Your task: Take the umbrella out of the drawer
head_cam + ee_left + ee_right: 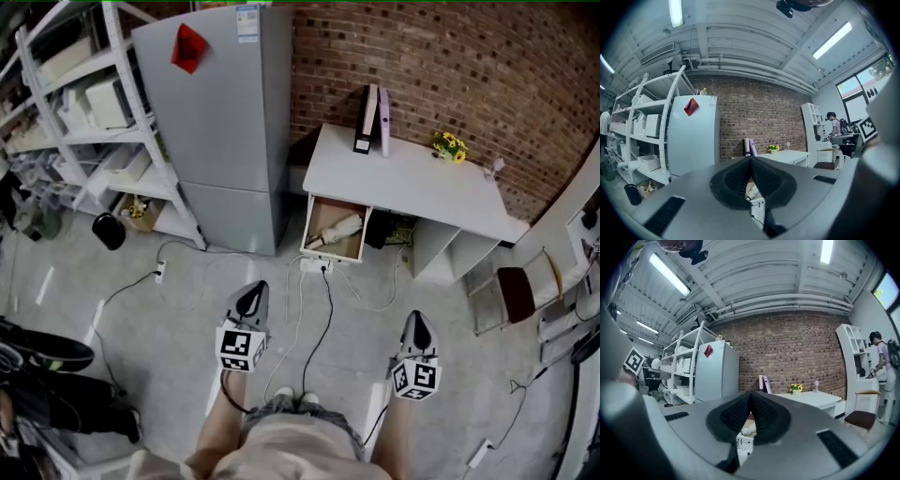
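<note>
- The umbrella (pixel 335 229), pale and folded, lies slantwise inside the open drawer (pixel 352 247); neither gripper touches it.
- The drawer stands pulled out below the left end of the white desk (pixel 412 184), with its wooden inside showing.
- A power strip (pixel 314 266) lies on the floor just in front of the drawer, and cables trail from it across the concrete.
- On the desk, two binders (pixel 372 120) stand upright against the brick wall, and a bunch of yellow flowers (pixel 450 145) sits farther right.
- A grey refrigerator (pixel 220 122) stands left of the desk, and white shelving (pixel 89 112) stands beyond it.
- The left gripper (pixel 252 289) is held over the floor, well apart from the drawer, pointing towards it; its jaws are pressed together with nothing between them.
- The right gripper (pixel 415 319) hangs beside it at about the same level, jaws likewise closed and empty.
</note>
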The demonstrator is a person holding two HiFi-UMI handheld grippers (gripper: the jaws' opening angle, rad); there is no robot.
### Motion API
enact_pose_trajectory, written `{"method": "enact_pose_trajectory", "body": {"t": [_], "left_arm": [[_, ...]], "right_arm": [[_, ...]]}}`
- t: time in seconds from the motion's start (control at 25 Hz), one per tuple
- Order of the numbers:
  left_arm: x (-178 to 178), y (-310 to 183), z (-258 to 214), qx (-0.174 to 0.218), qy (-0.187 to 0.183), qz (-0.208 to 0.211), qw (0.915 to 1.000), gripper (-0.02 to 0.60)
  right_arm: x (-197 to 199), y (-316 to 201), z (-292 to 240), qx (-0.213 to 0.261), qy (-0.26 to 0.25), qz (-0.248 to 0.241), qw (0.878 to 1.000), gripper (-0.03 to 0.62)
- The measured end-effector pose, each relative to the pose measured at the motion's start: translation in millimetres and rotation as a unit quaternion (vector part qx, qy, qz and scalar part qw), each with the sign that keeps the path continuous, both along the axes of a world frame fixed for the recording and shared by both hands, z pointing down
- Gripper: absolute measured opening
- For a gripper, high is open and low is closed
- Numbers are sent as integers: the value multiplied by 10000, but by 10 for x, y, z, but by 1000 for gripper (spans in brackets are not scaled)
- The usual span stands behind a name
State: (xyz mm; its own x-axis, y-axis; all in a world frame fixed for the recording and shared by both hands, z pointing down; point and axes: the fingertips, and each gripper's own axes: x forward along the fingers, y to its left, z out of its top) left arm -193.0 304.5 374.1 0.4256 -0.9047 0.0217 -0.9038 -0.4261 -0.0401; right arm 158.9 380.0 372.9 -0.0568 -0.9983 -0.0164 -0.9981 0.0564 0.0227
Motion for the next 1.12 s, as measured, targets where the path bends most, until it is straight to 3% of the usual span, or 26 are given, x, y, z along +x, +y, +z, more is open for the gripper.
{"method": "enact_pose_trajectory", "body": {"t": [0.24,0.4,0.48,0.56,0.92,1.12], "left_arm": [[12,-79,21,-56,29,56,10000,25],[-27,-111,20,-73,92,55,9999,25],[-44,-125,2,-57,125,59,9999,25],[-62,-154,-9,-44,143,68,9999,25],[-189,-288,-54,-24,221,147,9996,25],[-308,-371,-79,-12,216,245,9995,25]], "right_arm": [[-164,-80,-10,101,-366,-505,9980,25],[-288,-133,-105,238,-589,-855,9943,235],[-366,-138,-192,425,-657,-1054,9913,375],[-423,-150,-258,567,-719,-1165,9890,439],[-542,-254,-280,497,-447,-963,9931,540],[-590,-304,-280,516,-500,-722,9948,557]]}}
